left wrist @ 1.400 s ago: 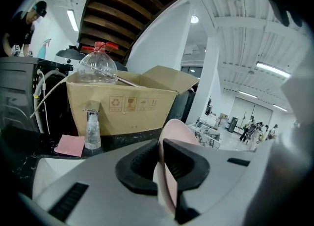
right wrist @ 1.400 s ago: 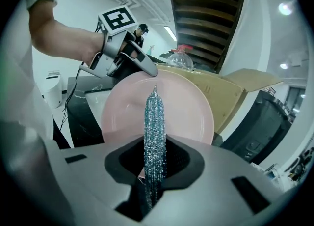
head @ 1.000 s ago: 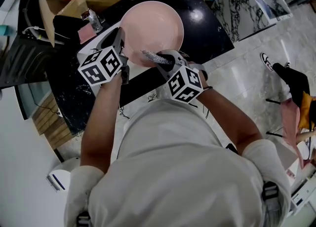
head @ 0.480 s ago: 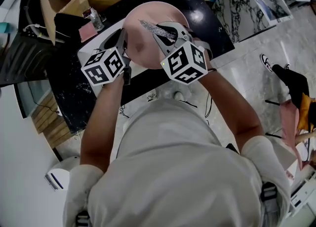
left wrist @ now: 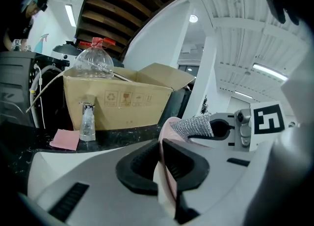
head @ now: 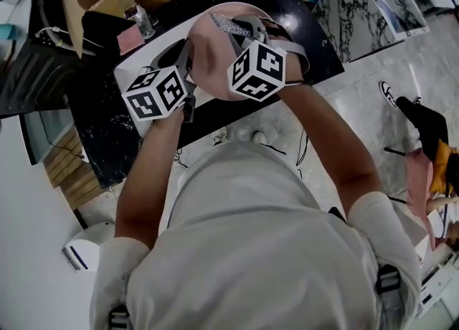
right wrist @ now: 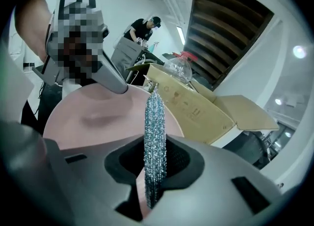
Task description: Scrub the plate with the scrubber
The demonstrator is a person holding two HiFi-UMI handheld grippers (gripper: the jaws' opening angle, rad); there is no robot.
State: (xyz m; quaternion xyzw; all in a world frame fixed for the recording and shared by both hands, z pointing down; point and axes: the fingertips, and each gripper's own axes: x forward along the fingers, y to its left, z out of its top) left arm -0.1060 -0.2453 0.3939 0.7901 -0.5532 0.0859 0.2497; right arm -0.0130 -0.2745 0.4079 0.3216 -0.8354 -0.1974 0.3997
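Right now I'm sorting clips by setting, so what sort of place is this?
Probably a workshop or lab with a mock kitchen counter, not a home kitchen: there is a black stone countertop, an open cardboard box behind the work area, and a bare ribbed ceiling with strip lights.

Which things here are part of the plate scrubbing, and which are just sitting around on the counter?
In use: pink plate, rim clamped in the left tool; silvery scrubber, gripped in the right tool.

Lying about: cardboard box; clear plastic bottle; pink pad; small clear container beside it.
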